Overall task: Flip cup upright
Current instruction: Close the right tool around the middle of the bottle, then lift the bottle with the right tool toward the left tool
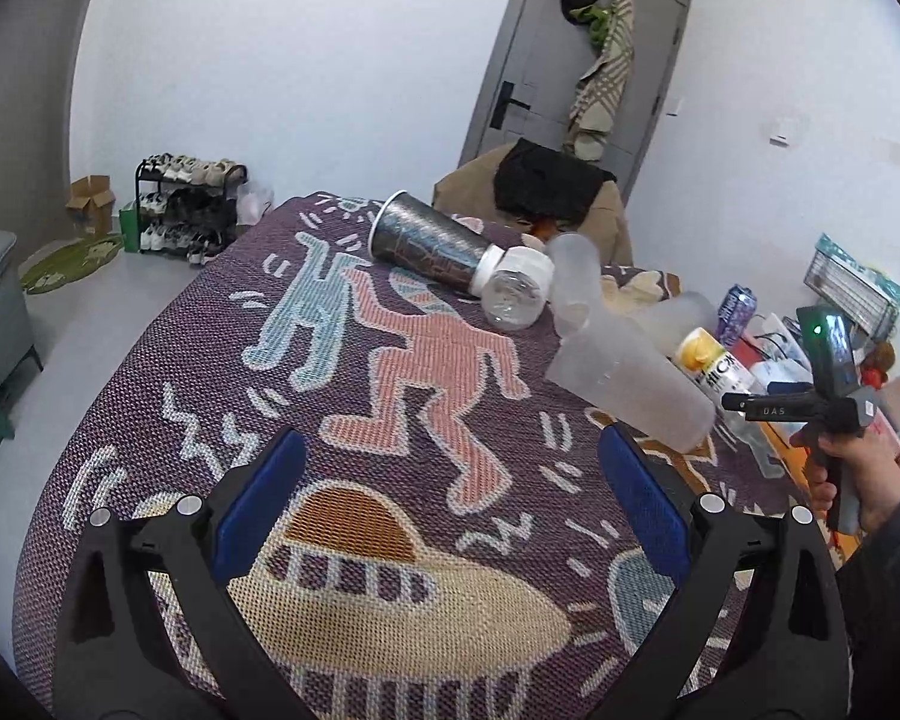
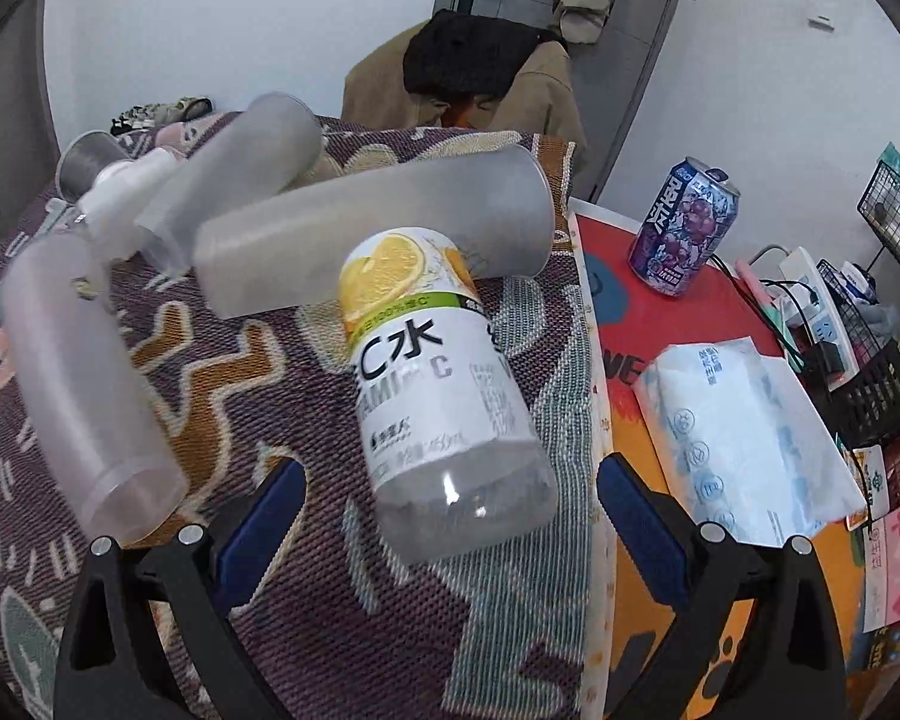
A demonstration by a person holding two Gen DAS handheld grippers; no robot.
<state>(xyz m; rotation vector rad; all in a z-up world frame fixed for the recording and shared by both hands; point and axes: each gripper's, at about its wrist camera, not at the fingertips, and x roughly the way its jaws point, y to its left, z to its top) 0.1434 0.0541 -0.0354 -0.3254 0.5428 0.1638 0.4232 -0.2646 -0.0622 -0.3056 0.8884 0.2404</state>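
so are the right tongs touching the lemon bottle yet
Apart. The right wrist view shows the right tongs open, with table cloth visible between each blue pad and the lying lemon bottle.

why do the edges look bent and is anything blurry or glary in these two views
Left wrist view: fisheye lens bows the patterned cloth and door, with dark corner vignetting; the frosted cup looks soft, partly from its own frosting. Right wrist view: same curvature; small glare spots on the lemon bottle; light is flat with faint shadows; both open tools stay sharp.
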